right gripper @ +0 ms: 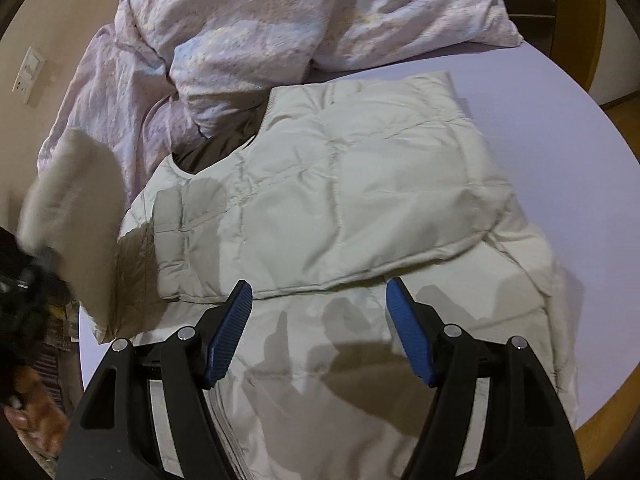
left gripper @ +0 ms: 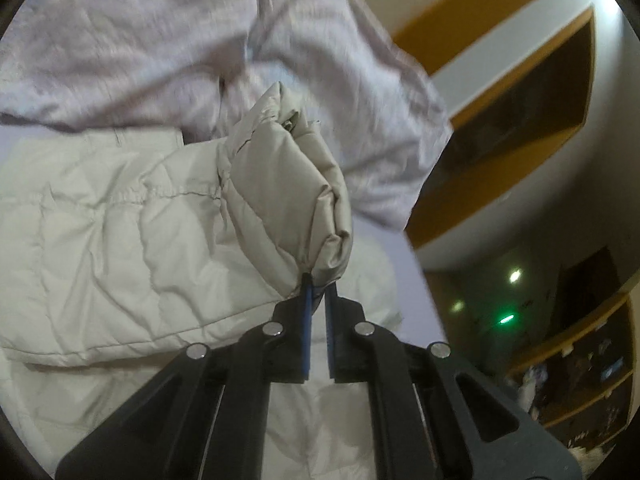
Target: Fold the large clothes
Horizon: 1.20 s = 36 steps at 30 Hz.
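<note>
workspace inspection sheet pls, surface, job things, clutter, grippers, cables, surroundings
surface: lilac bed sheet, bare at the right of the garment.
job's things: pale quilted down jacket lying on the sheet, one side panel already folded over the body; its sleeve is lifted clear.
clutter: crumpled lilac duvet bunched against the jacket's collar end.
grippers: left gripper shut on the sleeve's cuff; right gripper open over the jacket's lower half, nothing between its pads.
cables: nothing seen.
surroundings: wooden shelving with small items, blurred; wall switch plate; wooden bed frame edge.
</note>
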Available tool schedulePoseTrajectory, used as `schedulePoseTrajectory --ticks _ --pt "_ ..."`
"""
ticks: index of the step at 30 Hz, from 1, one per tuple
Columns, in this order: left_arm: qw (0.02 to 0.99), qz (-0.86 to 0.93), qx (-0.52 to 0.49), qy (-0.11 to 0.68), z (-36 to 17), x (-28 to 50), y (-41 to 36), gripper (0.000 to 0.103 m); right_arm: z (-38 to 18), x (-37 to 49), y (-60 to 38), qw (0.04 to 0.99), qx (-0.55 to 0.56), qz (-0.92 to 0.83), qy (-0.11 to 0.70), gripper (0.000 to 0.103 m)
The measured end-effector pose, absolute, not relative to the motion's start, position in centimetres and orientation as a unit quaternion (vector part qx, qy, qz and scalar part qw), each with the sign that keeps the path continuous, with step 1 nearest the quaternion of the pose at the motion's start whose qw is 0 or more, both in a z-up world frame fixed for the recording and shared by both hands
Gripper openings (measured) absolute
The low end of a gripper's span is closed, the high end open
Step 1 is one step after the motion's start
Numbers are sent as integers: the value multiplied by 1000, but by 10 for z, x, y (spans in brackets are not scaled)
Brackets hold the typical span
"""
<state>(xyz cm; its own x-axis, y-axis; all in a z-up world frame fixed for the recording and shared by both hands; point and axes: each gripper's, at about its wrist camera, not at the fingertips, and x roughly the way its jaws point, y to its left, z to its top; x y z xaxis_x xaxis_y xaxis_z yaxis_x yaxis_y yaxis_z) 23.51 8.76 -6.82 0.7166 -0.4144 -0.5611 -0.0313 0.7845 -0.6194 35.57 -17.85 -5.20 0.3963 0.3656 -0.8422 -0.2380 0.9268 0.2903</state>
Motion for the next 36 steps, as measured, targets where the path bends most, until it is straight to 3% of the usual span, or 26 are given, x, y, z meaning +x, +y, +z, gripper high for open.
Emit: schedulePoseTrajectory --ticks 4,5,6,8,12,18,26,30,34,36 --pt "856 -105 -292 412 -102 243 76 8 -49 350 -183 834 62 180 518 71" --pt "854 -100 -289 422 -109 245 74 14 -48 349 -183 834 62 181 517 71" --pt "850 -93 -286 433 -115 245 72 28 -46 350 -180 835 61 185 515 71" --pt "849 -81 -284 438 -120 244 76 44 -42 348 -175 835 63 197 509 70" --pt "861 -48 -276 425 -115 227 99 61 -30 346 -143 829 56 250 497 54" --pt "865 37 -264 426 -113 190 151 66 -26 346 -71 816 -1 319 482 40" --pt "853 128 -253 438 -120 139 201 75 -58 360 -1 795 -66 332 504 35" --pt "842 162 -270 438 -124 112 227 77 -104 383 -3 778 -72 281 557 14" --pt "831 176 -286 443 -129 89 244 79 -107 390 -8 771 -50 281 569 14" --pt "827 177 -288 449 -133 79 251 80 -104 392 -12 761 -32 287 581 21"
